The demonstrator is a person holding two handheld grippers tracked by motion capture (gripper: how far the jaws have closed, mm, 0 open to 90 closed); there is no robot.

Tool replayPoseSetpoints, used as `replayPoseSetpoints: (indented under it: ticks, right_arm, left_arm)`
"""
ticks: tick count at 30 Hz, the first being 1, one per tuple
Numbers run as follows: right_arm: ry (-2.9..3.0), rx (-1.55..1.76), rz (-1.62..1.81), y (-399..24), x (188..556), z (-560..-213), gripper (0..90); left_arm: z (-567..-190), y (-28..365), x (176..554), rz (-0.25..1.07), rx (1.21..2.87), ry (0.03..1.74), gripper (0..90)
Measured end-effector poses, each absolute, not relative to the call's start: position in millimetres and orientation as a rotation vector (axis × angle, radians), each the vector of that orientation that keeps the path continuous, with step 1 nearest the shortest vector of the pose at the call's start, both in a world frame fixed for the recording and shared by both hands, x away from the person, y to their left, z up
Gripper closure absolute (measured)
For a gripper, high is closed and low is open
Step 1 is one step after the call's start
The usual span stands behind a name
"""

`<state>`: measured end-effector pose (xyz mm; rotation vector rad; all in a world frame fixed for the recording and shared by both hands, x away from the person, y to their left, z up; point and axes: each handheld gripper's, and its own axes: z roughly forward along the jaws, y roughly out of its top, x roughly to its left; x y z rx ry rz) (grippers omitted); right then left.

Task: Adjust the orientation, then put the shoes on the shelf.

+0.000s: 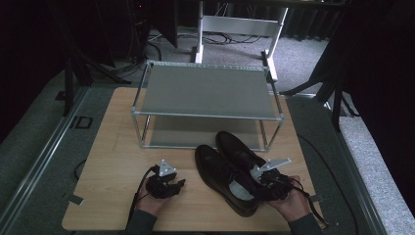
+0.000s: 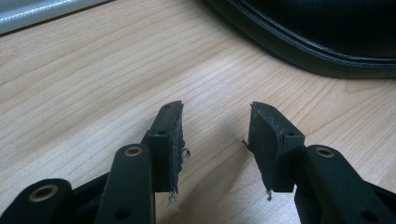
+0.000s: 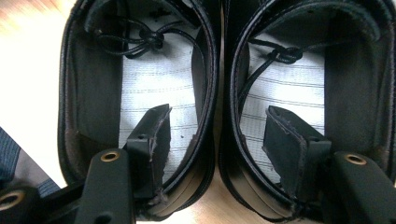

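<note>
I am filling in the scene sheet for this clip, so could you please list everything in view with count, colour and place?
shoes: two, black leather with pale insoles, side by side on the table's near right, toes toward the rack.
rack: one, silver frame with two grey shelves, at the table's far middle, both shelves bare.
table: one, light wood, centre of the high view.
desk frame: one, white, on the grey carpet behind the rack.
left gripper: one, black, jaws open above bare wood left of the shoes.
right gripper: one, black, jaws open, one jaw inside each shoe, the two inner walls between them.
hands: two, at the near edge, each holding a gripper.
</note>
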<state>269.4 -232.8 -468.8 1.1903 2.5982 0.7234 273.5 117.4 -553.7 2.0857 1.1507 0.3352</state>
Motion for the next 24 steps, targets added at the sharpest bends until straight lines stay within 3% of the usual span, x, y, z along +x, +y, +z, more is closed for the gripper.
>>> replayPoseSetpoints:
  ticks: [15, 24]
  right_arm:
    - [2.652, 1.23, 0.623, -228.0, 277.9, -476.9, 42.9]
    - [2.712, 1.242, 0.605, -226.7, 285.4, -478.8, 60.2]
  left_arm:
    - [-553.8, 117.1, 273.3, 0.337, 2.087, 1.15, 54.6]
    - [-553.9, 116.3, 272.7, 0.338, 2.086, 1.148, 54.4]
